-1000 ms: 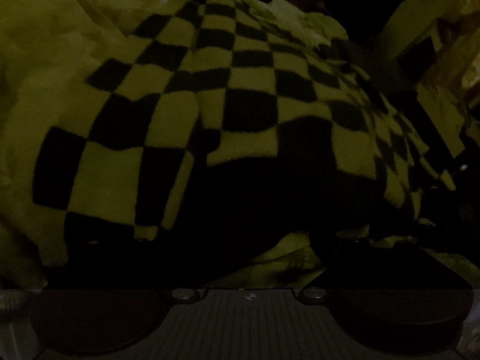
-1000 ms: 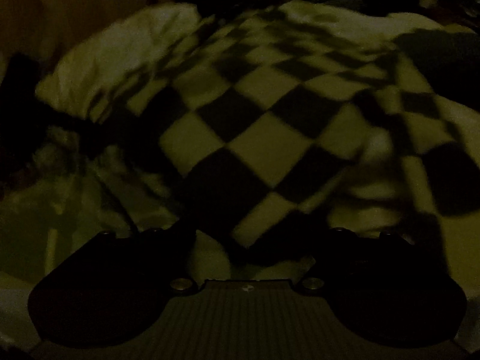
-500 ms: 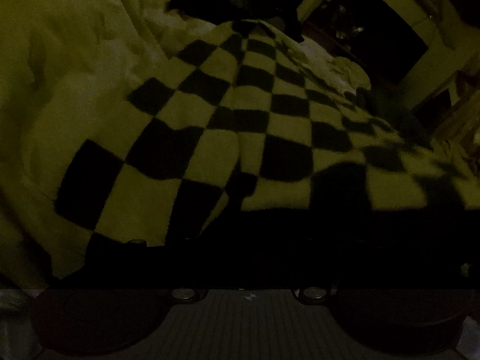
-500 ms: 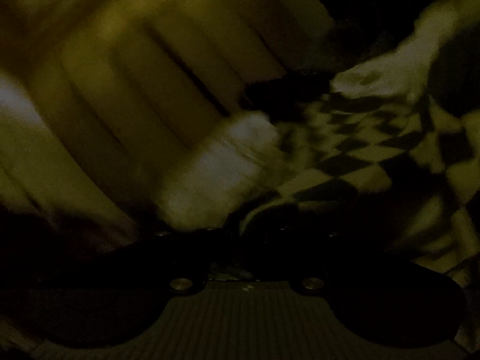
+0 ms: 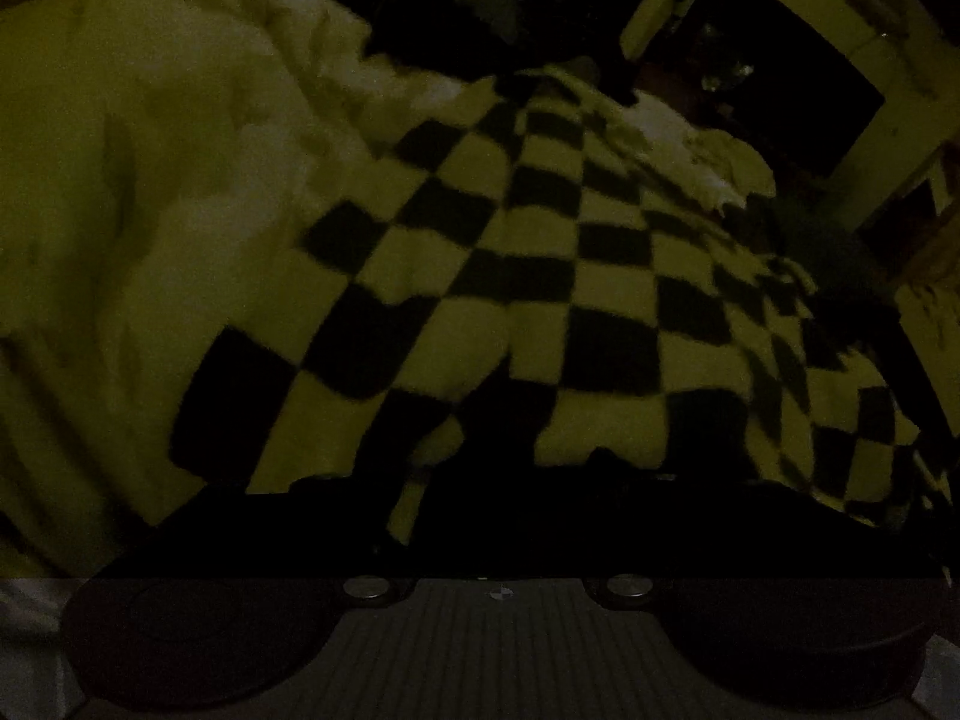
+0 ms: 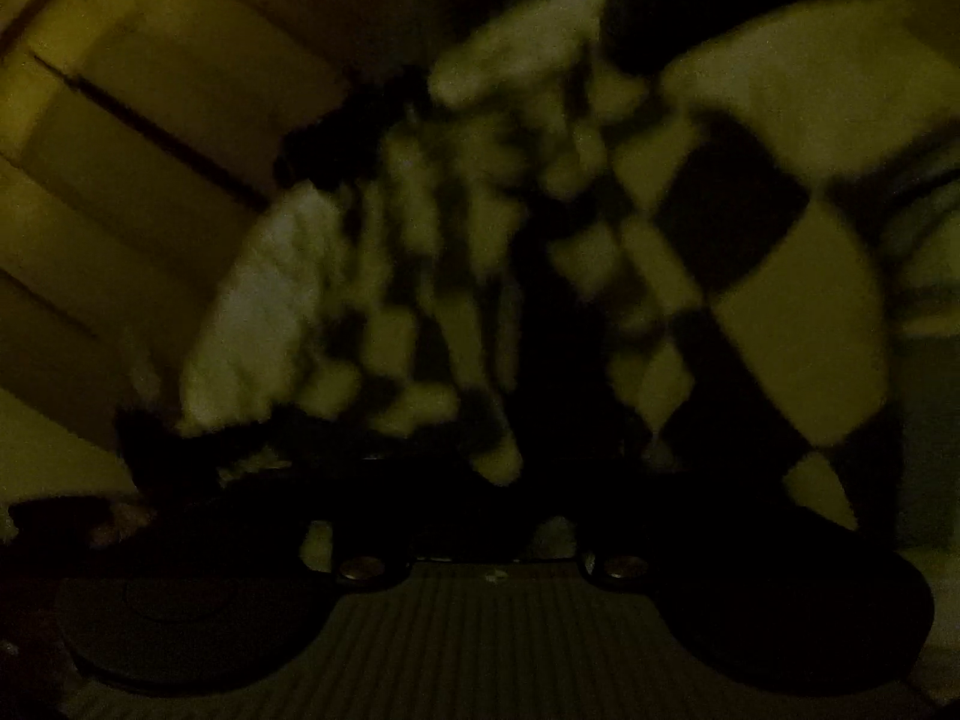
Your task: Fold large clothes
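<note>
A large fleece cloth in black and pale checks (image 5: pixel 540 276) lies spread over a bed. Its near edge runs into my left gripper (image 5: pixel 492 516), whose dark fingers sit close together with a fold of cloth drawn in between them. In the right wrist view the checkered cloth (image 6: pixel 798 312) hangs bunched and blurred just ahead, its white underside (image 6: pixel 270 300) showing on the left. A strip of it dips between the jaws of my right gripper (image 6: pixel 498 498), which are opening and stand apart. Darkness hides the pads.
White rumpled bedding (image 5: pixel 150 180) lies left of the cloth. A dark heap (image 5: pixel 480 24) sits at the far end of the bed. A dark framed opening (image 5: pixel 768 78) is at the back right. Pale panelled furniture (image 6: pixel 120 150) stands on the right gripper's left.
The right gripper rolled and swung from above the flat cloth towards the panelled furniture, and the cloth now hangs bunched before it. The left view shifted slightly, its fingers nearer together on the edge.
</note>
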Demonstrator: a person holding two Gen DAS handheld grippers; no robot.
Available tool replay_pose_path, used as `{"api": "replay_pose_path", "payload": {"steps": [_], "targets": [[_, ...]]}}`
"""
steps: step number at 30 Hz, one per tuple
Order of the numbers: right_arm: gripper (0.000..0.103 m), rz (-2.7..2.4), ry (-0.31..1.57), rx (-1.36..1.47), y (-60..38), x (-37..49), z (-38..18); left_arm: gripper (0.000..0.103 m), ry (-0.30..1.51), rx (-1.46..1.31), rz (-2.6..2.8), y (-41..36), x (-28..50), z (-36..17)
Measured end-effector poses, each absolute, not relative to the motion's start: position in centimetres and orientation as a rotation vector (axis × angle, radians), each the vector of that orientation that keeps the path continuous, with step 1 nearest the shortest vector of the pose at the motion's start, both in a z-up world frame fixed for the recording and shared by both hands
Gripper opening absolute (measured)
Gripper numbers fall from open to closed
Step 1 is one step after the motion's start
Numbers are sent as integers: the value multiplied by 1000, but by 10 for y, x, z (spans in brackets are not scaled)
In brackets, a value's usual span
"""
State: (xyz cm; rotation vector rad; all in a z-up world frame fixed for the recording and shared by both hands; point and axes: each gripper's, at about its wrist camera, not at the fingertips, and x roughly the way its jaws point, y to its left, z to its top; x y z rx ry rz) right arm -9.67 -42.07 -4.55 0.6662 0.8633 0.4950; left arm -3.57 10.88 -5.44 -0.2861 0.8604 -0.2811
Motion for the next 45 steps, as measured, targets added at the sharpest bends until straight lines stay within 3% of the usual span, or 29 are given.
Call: {"api": "replay_pose_path", "payload": {"steps": [9,14,15,17,21,25,31,33,34,36,40,45], "targets": [[70,298,379,533,-471,-164,45,103,689,-199,-396,64,-39,4],[73,210,218,398,-487,-210,96,103,658,-104,-502,14,-23,19],[76,214,207,393,-491,-219,104,103,660,-95,-529,3,-19,19],[93,255,248,420,-493,-223,108,103,669,-70,-593,-23,-14,17],[91,233,455,443,-481,-203,70,103,707,-5,-695,-69,-14,3],[72,86,655,452,-468,-172,4,103,755,54,-751,-99,-22,-18],[61,60,714,495,-469,-181,-36,103,833,58,-718,-104,-18,-46],[41,37,722,433,-465,-180,-39,103,844,32,-718,-102,-15,-49],[23,16,729,409,-462,-175,-39,103,845,30,-718,-103,-14,-49],[7,39,711,428,-463,-178,-41,103,842,43,-723,-105,-14,-48],[6,234,580,642,-487,-181,-25,103,837,56,-724,-106,-12,-47],[6,515,262,980,-544,-169,6,103,747,-6,-703,-98,2,-24]]}}
